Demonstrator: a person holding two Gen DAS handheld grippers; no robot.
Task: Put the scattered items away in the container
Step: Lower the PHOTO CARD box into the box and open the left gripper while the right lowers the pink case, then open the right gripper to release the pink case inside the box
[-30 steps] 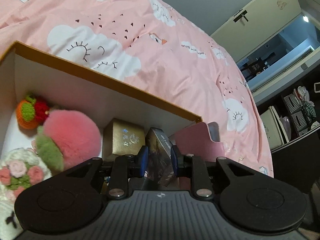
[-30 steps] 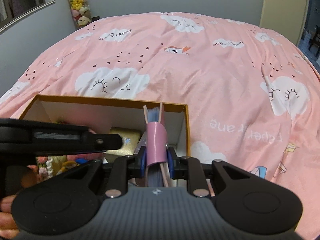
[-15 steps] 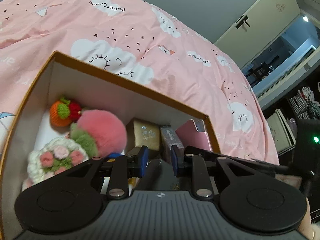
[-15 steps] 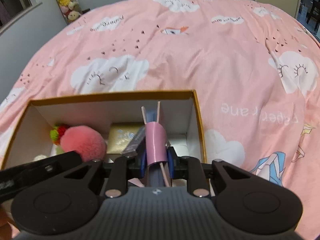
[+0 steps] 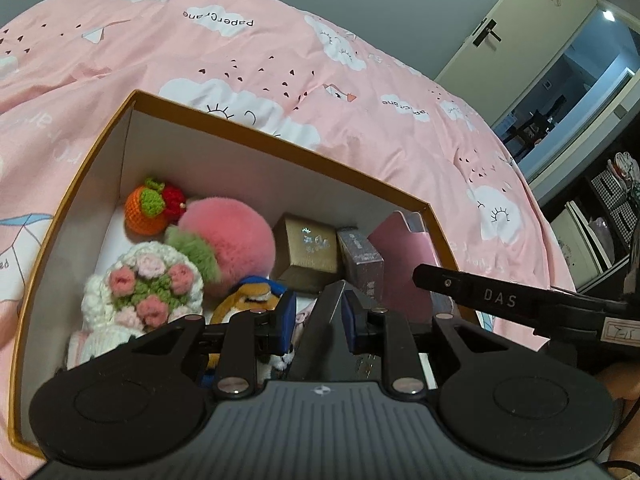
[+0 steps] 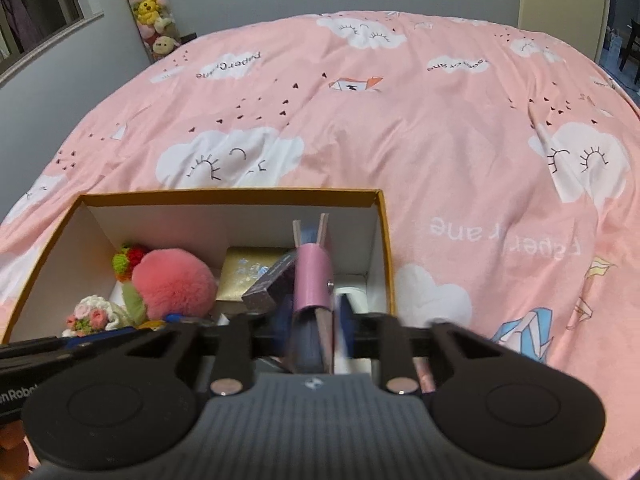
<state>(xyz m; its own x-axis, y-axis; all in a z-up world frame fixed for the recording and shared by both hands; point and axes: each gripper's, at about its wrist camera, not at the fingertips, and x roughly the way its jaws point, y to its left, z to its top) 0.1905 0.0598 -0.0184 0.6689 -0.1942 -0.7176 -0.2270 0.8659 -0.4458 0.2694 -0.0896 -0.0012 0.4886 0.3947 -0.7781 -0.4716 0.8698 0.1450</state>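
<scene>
An open cardboard box with an orange rim [image 5: 280, 140] [image 6: 224, 194] sits on the pink bed. Inside lie a pink pompom [image 5: 232, 240] [image 6: 172, 284], crocheted fruit [image 5: 148, 208], a crocheted bouquet [image 5: 144, 288], a gold box [image 5: 308, 252] [image 6: 248, 276], a grey-purple box [image 5: 362, 264] and a pink notebook [image 5: 404, 256] [image 6: 312, 280]. My left gripper [image 5: 318, 316] is above the box's near side, its jaws slightly apart with a dark flat edge between them; contact is unclear. My right gripper [image 6: 316, 328] sits over the box's right end, its pads blurred around the upright pink notebook.
The pink cloud-print duvet [image 6: 400, 120] spreads all around the box. A shelf of plush toys [image 6: 154, 16] stands by the far wall. A door [image 5: 520, 20] and dark shelving [image 5: 608, 220] are to the right. The right gripper's arm [image 5: 500, 300] crosses the left wrist view.
My left gripper has let go of the grey-purple box, now lying in the container, and pulled back and up. My right gripper's pads blur around the pink notebook, which has stayed standing in the box.
</scene>
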